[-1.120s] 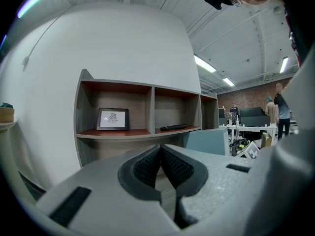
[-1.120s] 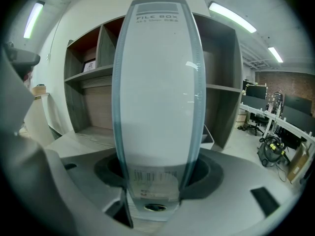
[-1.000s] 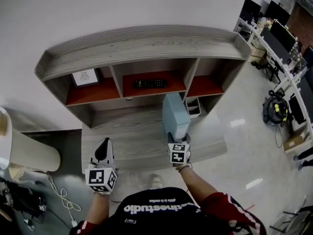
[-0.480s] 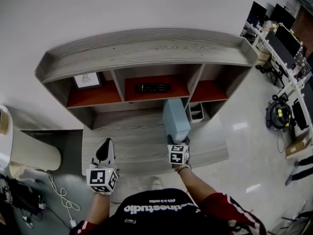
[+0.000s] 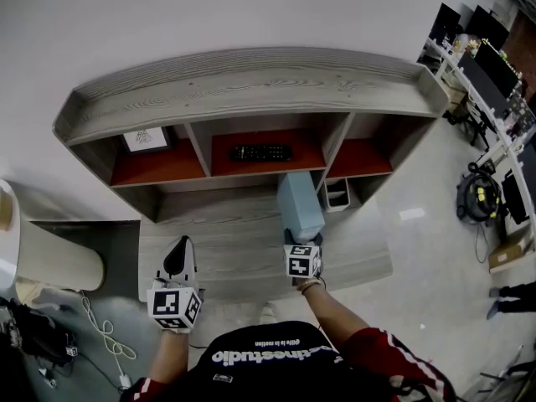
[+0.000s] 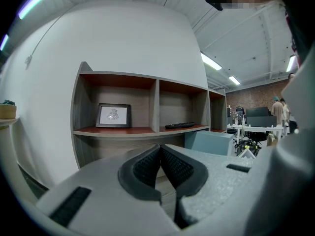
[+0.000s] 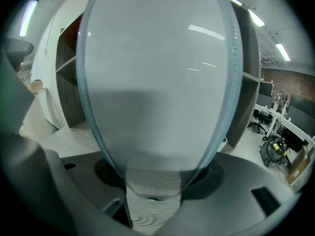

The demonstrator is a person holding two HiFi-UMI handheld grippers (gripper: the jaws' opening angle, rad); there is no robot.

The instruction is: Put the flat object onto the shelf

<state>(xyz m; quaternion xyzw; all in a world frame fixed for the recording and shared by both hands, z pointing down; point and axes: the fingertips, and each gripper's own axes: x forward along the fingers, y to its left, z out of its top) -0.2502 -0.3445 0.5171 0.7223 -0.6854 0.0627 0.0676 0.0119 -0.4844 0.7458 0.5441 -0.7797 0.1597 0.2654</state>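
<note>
The flat object is a pale blue-grey slab standing upright on its edge, and my right gripper is shut on its lower end. In the right gripper view the flat object fills most of the picture between the jaws of my right gripper. It is held over the low wooden platform, just in front of the shelf and below its middle compartment. My left gripper hangs to the left over the platform, shut and empty, with the pads of my left gripper touching.
A black remote lies in the red-floored middle compartment and a framed picture stands in the left one. A white bin sits low on the right. A pale cylinder and cables lie at left, desks with monitors at right.
The head view has shifted slightly. My right gripper still carries the flat object upright before the shelf, barely nearer to it. My left gripper has not moved.
</note>
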